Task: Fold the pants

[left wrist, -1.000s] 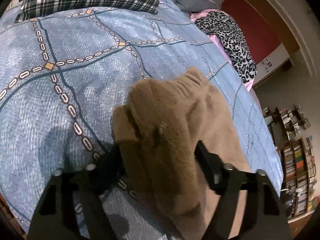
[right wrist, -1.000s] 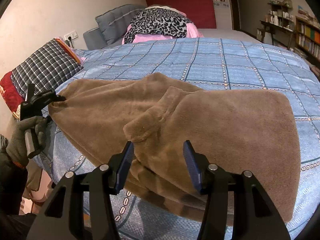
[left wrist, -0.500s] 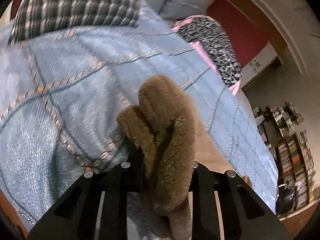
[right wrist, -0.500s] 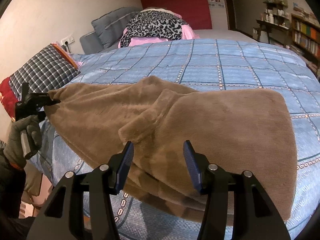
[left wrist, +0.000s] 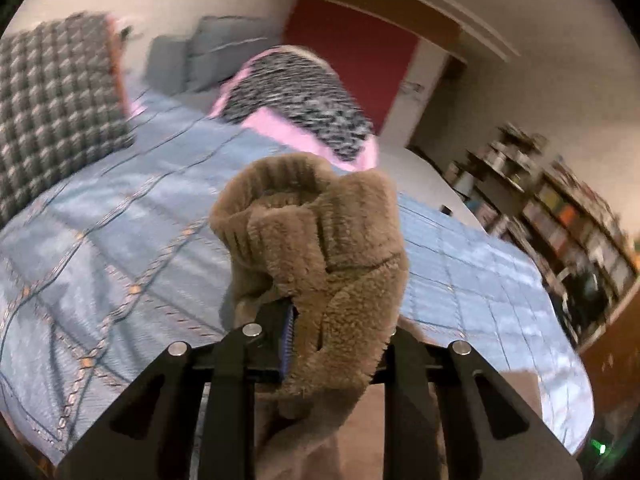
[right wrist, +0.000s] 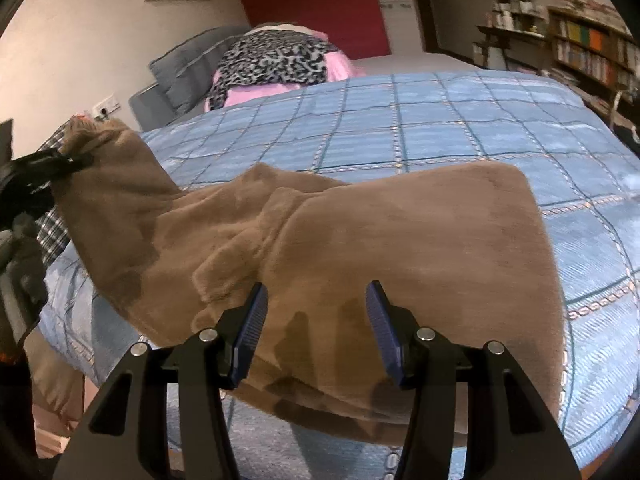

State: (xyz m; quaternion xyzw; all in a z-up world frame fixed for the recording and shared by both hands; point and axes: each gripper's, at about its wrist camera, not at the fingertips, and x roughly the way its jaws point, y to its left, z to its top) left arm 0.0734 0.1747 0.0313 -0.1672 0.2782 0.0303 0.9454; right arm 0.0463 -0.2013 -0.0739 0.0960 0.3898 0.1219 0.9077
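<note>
Bedspread [right wrist: 460, 136] beneath pants [right wrist: 400, 240], left claw [left wrist: 320, 320]-pinched

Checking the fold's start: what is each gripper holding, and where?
Left gripper pinches the brown pants at a bunched cuff end; right gripper holds nothing.

The left gripper [left wrist: 320, 320] has been closed on a bunched end of the brown pants [left wrist: 320, 240]; a second ago the fleece lay loosely between jaws standing wide. That end [right wrist: 100, 152] has been lifted off the blue bedspread [right wrist: 440, 120] and is now seen raised at the left of the right wrist view, the cloth beneath it drawn into a slope. In the left wrist view the bedspread [left wrist: 100, 240] has dropped away, more wall and shelving being exposed, and the frame is blurred.
</note>
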